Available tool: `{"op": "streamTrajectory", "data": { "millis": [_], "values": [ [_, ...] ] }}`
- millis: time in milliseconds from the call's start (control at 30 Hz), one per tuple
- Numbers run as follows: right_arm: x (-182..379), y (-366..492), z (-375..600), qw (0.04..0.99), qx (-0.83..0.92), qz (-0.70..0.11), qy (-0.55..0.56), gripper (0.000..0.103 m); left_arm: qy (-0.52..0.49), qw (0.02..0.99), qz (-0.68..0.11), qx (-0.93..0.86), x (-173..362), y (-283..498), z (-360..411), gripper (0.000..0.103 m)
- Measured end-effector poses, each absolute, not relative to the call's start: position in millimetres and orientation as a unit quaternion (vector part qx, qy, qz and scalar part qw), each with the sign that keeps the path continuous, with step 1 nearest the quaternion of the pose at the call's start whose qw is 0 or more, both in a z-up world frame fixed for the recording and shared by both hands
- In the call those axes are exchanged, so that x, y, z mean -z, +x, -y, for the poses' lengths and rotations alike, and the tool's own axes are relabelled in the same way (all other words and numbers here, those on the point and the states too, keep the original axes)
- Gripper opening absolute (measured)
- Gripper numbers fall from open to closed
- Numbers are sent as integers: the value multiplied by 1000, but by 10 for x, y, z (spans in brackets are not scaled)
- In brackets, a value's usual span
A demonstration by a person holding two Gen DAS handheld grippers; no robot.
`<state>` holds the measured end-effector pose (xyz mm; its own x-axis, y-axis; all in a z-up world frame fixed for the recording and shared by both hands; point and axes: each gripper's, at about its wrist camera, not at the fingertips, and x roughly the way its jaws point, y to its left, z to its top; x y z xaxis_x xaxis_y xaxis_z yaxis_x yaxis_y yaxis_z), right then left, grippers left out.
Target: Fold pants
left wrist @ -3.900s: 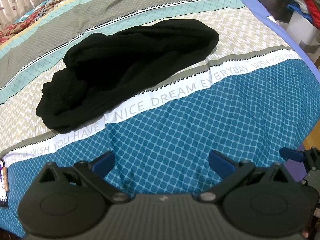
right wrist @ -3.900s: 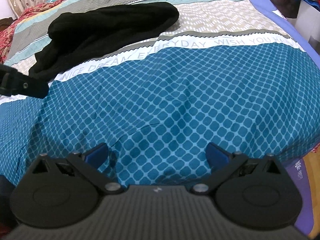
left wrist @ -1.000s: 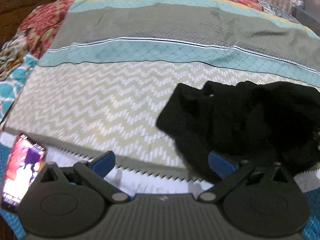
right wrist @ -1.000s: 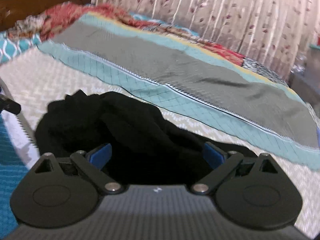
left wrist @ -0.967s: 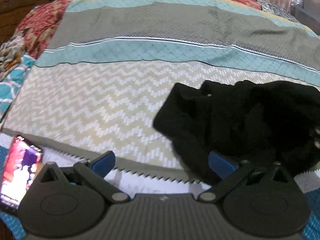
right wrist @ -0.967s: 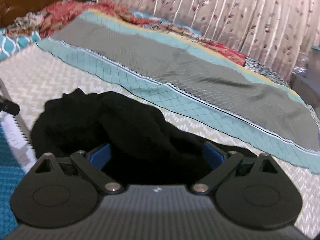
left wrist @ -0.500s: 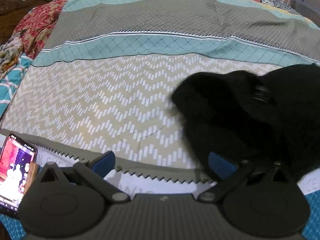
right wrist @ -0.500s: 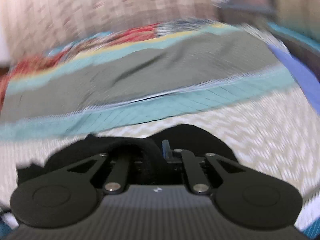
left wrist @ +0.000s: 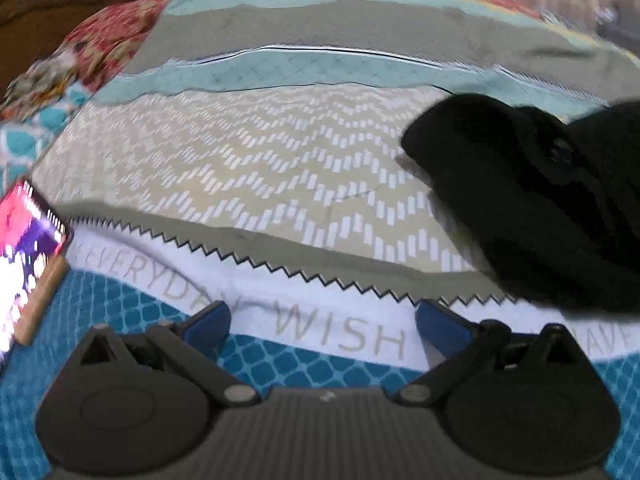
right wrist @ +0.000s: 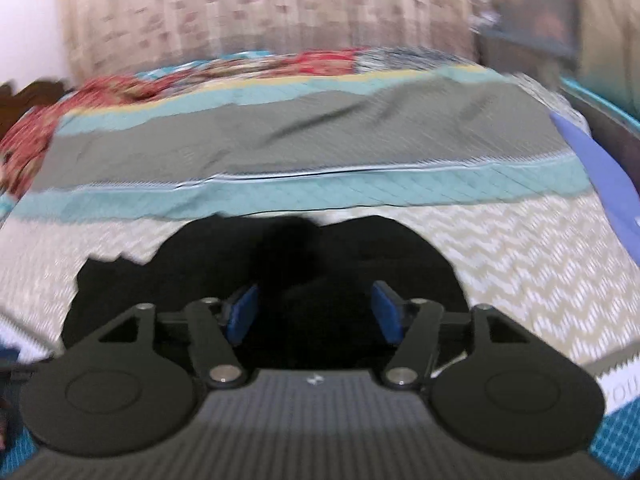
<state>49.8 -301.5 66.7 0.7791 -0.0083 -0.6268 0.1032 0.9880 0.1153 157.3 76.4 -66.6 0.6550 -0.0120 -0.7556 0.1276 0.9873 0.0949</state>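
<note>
Scene: patterned bedspread with chevron, grey, teal and blue lattice bands, lettering band reading WISH at the near edge; curtain behind the bed.
Pants: black pants, bunched in a heap on the chevron band, at about 2 o'clock in the left wrist view; dead centre and low, about 6 o'clock, in the right wrist view.
Left gripper: left gripper spread wide, nothing between the blue pads, poised over the lettering band; pants well off toward its right finger, not touching.
Right gripper: right gripper over the heap, jaws opening, black cloth showing between the pads but apparently not pinched; view blurred, contact hard to confirm.
Phone: lit phone lying at 9 o'clock on the bed edge, clear of the work.
Step in hand: still arranging, likely; garment crumpled, no fold yet, waistband and legs not distinguishable.
Next move calls for: finding a hem or waistband edge, one gripper on each end, then pulling flat before any fold.
</note>
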Motion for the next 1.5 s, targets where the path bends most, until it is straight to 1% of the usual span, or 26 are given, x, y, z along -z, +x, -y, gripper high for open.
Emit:
{"op": "streamTrajectory", "data": {
  "millis": [67,133,167,267,333,367,400,433,467,533,633,733,767,833,867,933,967,1000,1067,1133,1200,1267,1333,1367,1467,1500],
  "values": [
    [-595,668,2986,935,22,-346,75,77,70,897,-430,74,547,1671,-717,101],
    [-535,854,2945,922,15,-376,92,78,36,906,-405,118,359,1709,-682,100],
    [-521,927,2911,914,2,-388,116,79,23,909,-396,131,286,1742,-638,103],
    [-476,1144,2768,890,-13,-417,181,77,-1,900,-405,160,254,1935,-442,102],
    [-457,1290,2650,889,1,-424,174,54,-33,880,-437,180,382,2099,-353,83],
    [-478,1359,2601,890,11,-427,157,24,-54,866,-460,188,488,2180,-327,54],
    [-528,1398,2593,890,15,-426,161,20,-64,865,-464,182,539,2206,-325,46],
    [-616,1434,2613,892,12,-415,179,19,-68,874,-447,177,521,2190,-324,34],
    [-728,1451,2634,896,6,-401,190,18,-75,873,-443,193,504,2185,-337,8],
    [-1057,1500,2597,912,-8,-364,191,17,-114,871,-429,210,425,2117,-473,8],
    [-1530,1610,2606,920,-38,-303,246,17,-165,876,-390,232,222,1905,-819,8],
    [-1696,1803,2554,910,-76,-267,308,20,-188,890,-334,249,-51,1483,-1306,8],
    [-1668,1876,2516,906,-87,-265,317,27,-185,894,-323,250,-110,1376,-1429,8],
    [-1497,2118,2333,906,-87,-315,271,60,-176,892,-327,256,-137,1122,-1719,11],
    [-1386,2214,2226,908,-61,-353,217,73,-175,886,-342,258,-117,1046,-1811,17],
    [-1254,2188,2139,917,-42,-363,159,70,-177,876,-369,255,-65,854,-1995,20],
    [-1204,2091,2185,919,-50,-355,163,69,-172,877,-372,250,-58,779,-2061,29],
    [-1169,1988,2270,919,-52,-348,176,68,-164,882,-370,239,-77,719,-2114,42],
    [-1129,1793,2430,921,-40,-338,189,68,-149,897,-355,217,-129,729,-2131,57],
    [-1079,1646,2573,924,-16,-342,169,68,-132,906,-342,214,-211,882,-2000,64],
    [-1019,1601,2688,923,9,-358,143,68,-100,911,-328,228,-298,1086,-1731,82],
    [-957,1548,2802,922,39,-365,122,69,-50,917,-301,256,-366,1241,-1336,89],
    [-900,1561,2949,918,65,-369,134,70,-4,912,-289,291,-381,1398,-859,93],
    [-847,1574,3011,915,72,-370,145,72,11,908,-290,303,-380,1405,-687,97],
    [-713,1731,3104,905,75,-382,174,74,68,901,-309,298,-204,1602,-186,96],
    [-673,1845,3095,903,70,-385,178,74,84,899,-321,287,-122,1668,-78,94]
  ]
}}
